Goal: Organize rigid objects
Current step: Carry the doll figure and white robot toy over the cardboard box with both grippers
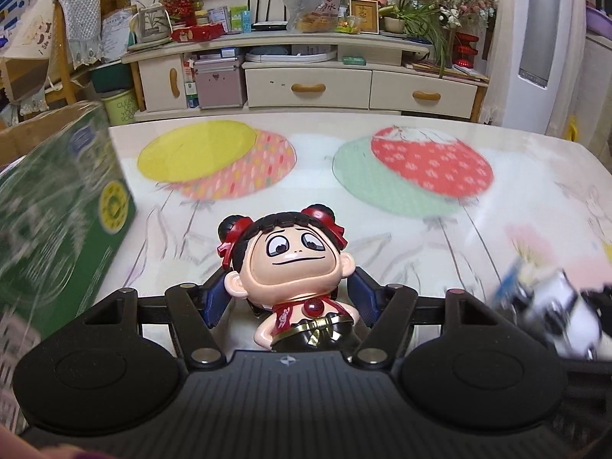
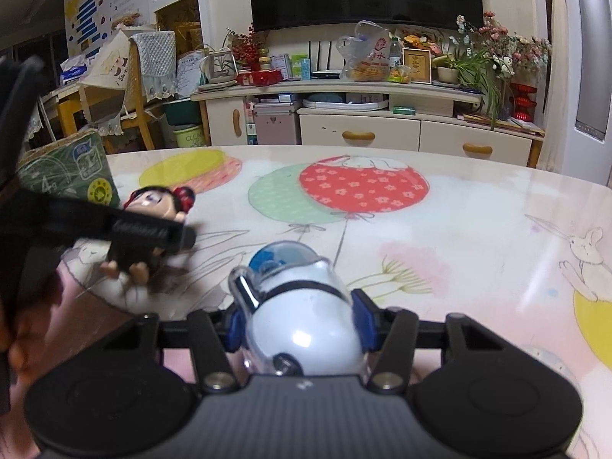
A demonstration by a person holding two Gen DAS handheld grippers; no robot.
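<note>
Left wrist view: the left gripper [image 1: 287, 298] is seen with a doll [image 1: 287, 267] set between its blue pads [image 1: 214, 306], which are closed against the doll's sides at shoulder height, so the doll is taken to be gripped. The doll faces the camera, above the table [image 1: 420, 229], which is covered by a cloth printed with balloons. A green box [image 1: 65, 210] stands at the left edge of the table, blurred, and an open cardboard flap is made out behind it. At the lower right a white and blue toy [image 1: 550, 306] is seen, also blurred. Right wrist view: the right gripper [image 2: 298, 325] is closed on that white toy [image 2: 302, 317], a rounded body under a clear shell, pressed between the blue pads at both sides and held just above the table [image 2: 478, 229]. The doll [image 2: 153, 229] is seen at the left in the other gripper [image 2: 145, 229], between the toy and the green box [image 2: 65, 176]. The step in hand is judged to be carriage: both things are lifted and not yet stowed. The box is judged the likely destination, though its inside cannot be seen. The next move would call for the doll to be carried over the box rim and released only once clear of the wall, with the toy to follow.
</note>
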